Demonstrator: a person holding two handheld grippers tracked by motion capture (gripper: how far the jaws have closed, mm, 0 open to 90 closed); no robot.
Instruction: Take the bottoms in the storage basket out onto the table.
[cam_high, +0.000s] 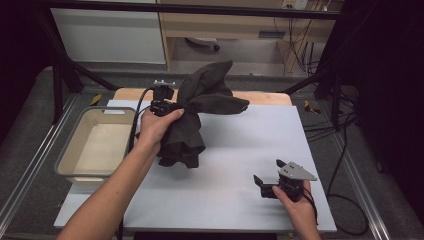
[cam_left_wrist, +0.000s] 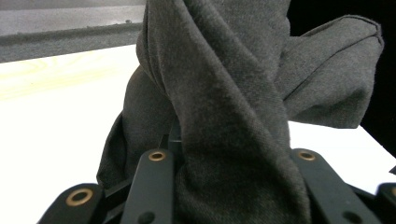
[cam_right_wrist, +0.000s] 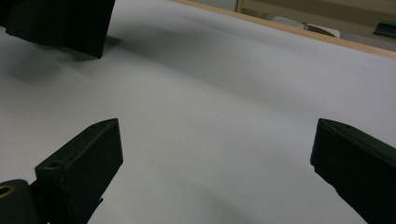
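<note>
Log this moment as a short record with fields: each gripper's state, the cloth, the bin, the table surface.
left gripper: shut on the dark cloth, held above the far left part of the table
right gripper: open, holding nothing, low over the near right part of the table
dark cloth: bunched, hanging from the left gripper, lower end near the surface
bin: beige, at the table's left edge, nothing inside
table surface: pale sheet, wooden edge at the far side

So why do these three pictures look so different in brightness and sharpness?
High view: dim, dark edges, sharp. Left gripper view: table glares white, dark cloth close, slightly soft. Right gripper view: grey table evenly lit, near jaws blurred.
</note>
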